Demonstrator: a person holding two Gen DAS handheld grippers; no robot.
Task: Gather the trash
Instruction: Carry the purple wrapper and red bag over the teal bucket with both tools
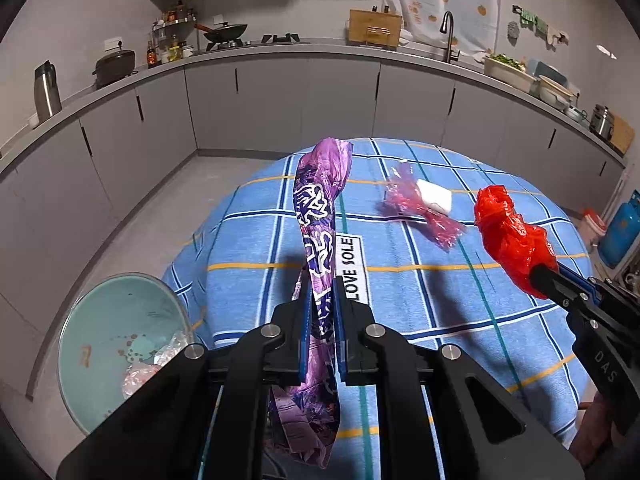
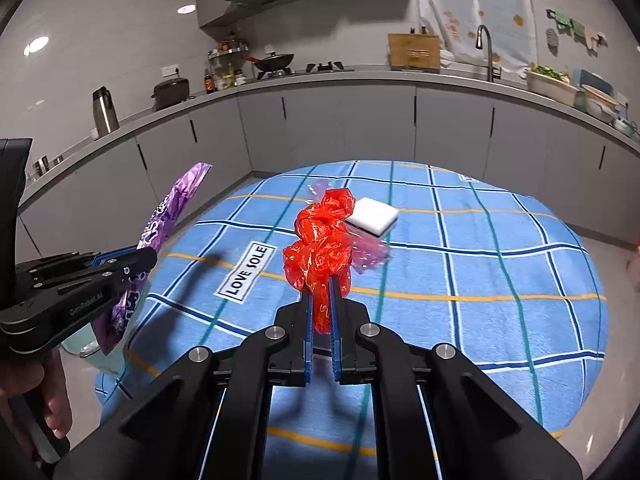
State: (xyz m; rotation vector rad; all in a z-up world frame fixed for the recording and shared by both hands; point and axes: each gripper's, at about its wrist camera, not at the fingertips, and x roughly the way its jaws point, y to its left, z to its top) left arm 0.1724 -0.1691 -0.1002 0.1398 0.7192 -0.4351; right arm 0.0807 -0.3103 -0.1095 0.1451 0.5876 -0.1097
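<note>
My left gripper (image 1: pixel 322 292) is shut on a long purple wrapper (image 1: pixel 318 216) and holds it upright above the blue checked tablecloth (image 1: pixel 440 304). It also shows in the right wrist view (image 2: pixel 168 216). My right gripper (image 2: pixel 320 292) is shut on a crumpled red plastic bag (image 2: pixel 322 240) and holds it above the table; the bag also shows in the left wrist view (image 1: pixel 512 236). A pink transparent wrapper (image 1: pixel 416 208) and a white sponge block (image 1: pixel 434 197) lie on the cloth beyond. A teal trash bin (image 1: pixel 116 344) with some trash inside stands on the floor at lower left.
The round table carries a "LOVE SOLE" label (image 1: pixel 352 268). Grey kitchen cabinets (image 1: pixel 280 100) and a counter with a wok, pots and a sink run along the far wall. A blue gas cylinder (image 1: pixel 624 228) stands at the right.
</note>
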